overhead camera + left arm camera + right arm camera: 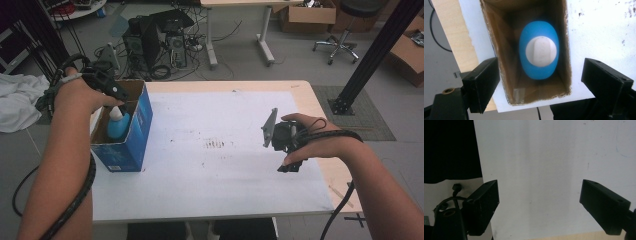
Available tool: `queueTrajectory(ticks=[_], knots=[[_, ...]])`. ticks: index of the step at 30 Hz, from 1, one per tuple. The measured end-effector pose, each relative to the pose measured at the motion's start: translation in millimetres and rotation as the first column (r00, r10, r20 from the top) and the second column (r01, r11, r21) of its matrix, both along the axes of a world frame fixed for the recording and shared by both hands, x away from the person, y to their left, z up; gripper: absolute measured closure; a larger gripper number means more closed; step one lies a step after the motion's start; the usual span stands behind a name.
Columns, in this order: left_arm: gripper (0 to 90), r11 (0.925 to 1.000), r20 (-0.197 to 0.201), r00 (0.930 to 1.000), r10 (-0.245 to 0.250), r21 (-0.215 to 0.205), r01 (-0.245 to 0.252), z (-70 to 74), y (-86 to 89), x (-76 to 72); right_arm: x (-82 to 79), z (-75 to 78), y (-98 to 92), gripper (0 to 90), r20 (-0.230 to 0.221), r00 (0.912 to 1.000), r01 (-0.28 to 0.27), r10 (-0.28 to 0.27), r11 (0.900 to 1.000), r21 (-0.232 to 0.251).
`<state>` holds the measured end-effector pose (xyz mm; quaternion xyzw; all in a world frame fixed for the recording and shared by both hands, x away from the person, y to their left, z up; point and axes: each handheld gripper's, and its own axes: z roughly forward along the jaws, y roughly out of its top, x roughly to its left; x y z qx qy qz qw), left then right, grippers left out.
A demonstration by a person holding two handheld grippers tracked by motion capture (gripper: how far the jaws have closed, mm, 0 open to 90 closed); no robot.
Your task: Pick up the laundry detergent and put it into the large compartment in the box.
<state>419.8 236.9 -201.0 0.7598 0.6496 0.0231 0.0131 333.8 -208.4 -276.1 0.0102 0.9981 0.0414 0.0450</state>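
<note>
Left gripper (540, 75) is hovering wide open straight above the blue bottle (539, 50) standing upright in the box (499, 50); right gripper (539, 205) is hanging open too, well apart.

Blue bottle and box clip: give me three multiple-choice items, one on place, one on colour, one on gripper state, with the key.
1. Where is the blue bottle?
A. Lying on the white mat
B. Standing inside the open blue box
C. Held in the right gripper

2. What colour is the bottle's cap?
A. White
B. Red
C. Black

3. How is the left gripper?
A. Shut on the bottle
B. Shut on the box wall
C. Open above the box

Key: 1 B, the left gripper view looks down on the bottle between the cardboard walls; 2 A, the round top is white against the blue body; 3 C, its jaws stand wide apart, either side of the box opening.
</note>
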Motion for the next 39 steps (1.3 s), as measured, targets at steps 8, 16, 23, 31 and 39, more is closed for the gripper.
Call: queueTrajectory(ticks=[8, 16, 23, 31, 39], knots=[[11.9, 0.9994, -0.001, 0.9995, -0.032, 0.017, 0.032, 9.5, -4.8, -3.0, -0.3, 1.5, -0.4, 16.1, 0.002, 1.0, -0.005, 0.005, 1.0, -0.001], [7.1, 0.9943, 0.021, 0.9944, -0.103, 0.028, 0.103, 31.7, -19.4, -7.9, -1.1, 4.0, -1.2, 16.1, 0.006, 1.0, 0.002, -0.002, 1.0, -0.004], [5.9, 0.9844, 0.035, 0.984, -0.175, 0.028, 0.174, 40.4, -38.6, -10.6, -0.9, 4.2, -0.4, 16.1, 0.004, 1.0, 0.003, -0.003, 1.0, -0.003], [0.1, 0.9547, 0.042, 0.9539, -0.297, 0.005, 0.297, 42.0, -59.5, -11.2, 0.8, 5.5, -2.1, 16.1, -0.001, 1.0, 0.008, -0.008, 1.0, -0.004], [0.1, 0.8609, 0.022, 0.8618, -0.507, -0.04, 0.507, 36.7, -85.5, -14.3, 4.0, 7.3, -5.2, 16.1, -0.004, 0.9998, 0.019, -0.019, 1.0, -0.01]])
